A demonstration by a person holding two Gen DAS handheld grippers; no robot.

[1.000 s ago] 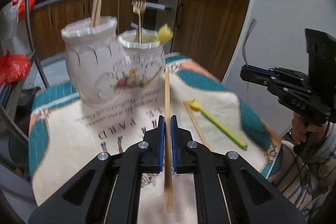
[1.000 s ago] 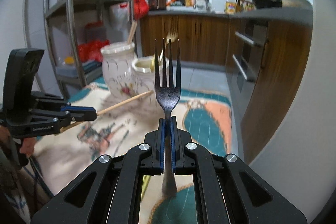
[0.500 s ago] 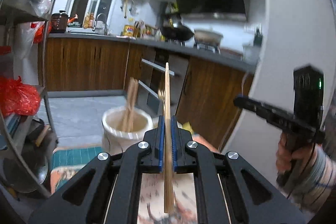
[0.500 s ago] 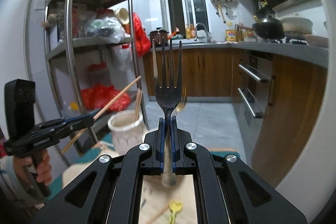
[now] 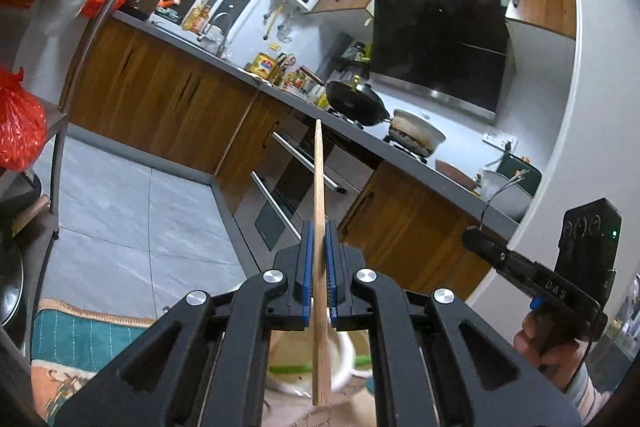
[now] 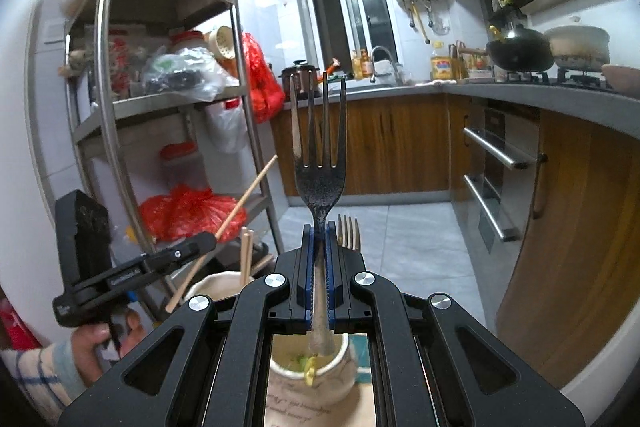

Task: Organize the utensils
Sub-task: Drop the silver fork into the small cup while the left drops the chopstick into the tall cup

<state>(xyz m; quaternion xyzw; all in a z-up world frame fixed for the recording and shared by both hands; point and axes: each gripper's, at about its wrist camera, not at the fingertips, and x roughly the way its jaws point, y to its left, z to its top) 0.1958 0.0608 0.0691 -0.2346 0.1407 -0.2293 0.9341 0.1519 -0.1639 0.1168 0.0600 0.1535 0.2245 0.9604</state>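
My left gripper (image 5: pixel 319 231) is shut on a wooden chopstick (image 5: pixel 319 187) that points up and away, its lower end hanging over a white ceramic jar (image 5: pixel 344 359). My right gripper (image 6: pixel 319 231) is shut on a dark fork (image 6: pixel 319 163), tines up, with its handle end above a cream jar (image 6: pixel 316 367) that holds a yellow-green utensil. A second jar (image 6: pixel 216 287) to the left holds chopsticks (image 6: pixel 245 255); a gold fork (image 6: pixel 349 233) rises behind my fingers. The left gripper with its chopstick (image 6: pixel 224 227) shows at the left of the right wrist view.
A patterned cloth (image 5: pixel 80 339) covers the table. A metal shelf rack (image 6: pixel 168 107) with red bags stands at left. Wooden kitchen cabinets (image 6: pixel 400 147), an oven and a stove with a wok (image 5: pixel 356 103) lie beyond. The person's hand (image 5: pixel 548 343) holds the other gripper at right.
Both grippers rose and tilted up, so the table dropped low in both views. The left one rolled, tilting the kitchen. Chopstick and fork stay gripped, now hanging over the jars.
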